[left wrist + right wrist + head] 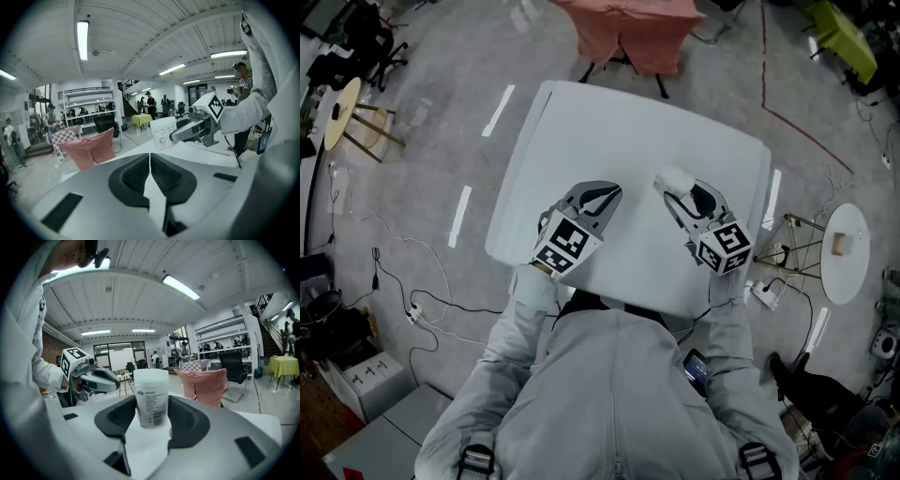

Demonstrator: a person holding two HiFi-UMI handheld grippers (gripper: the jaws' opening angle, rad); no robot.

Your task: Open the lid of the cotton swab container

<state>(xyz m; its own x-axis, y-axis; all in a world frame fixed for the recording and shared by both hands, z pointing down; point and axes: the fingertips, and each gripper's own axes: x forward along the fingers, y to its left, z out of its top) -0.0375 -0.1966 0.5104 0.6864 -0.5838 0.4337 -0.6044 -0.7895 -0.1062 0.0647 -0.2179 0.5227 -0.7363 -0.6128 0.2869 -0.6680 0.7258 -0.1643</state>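
Head view steeply down; gripper views low, forward; all share table.

Left gripper closed, empty — right gripper clamps the cotton swab container.

Look: your cotton swab container is a translucent white cylinder with a printed label and barcode.
Lid: on top, closed.
Pose: upright.
Place: clamped between the jaws of your right gripper, a pad pressing each side.
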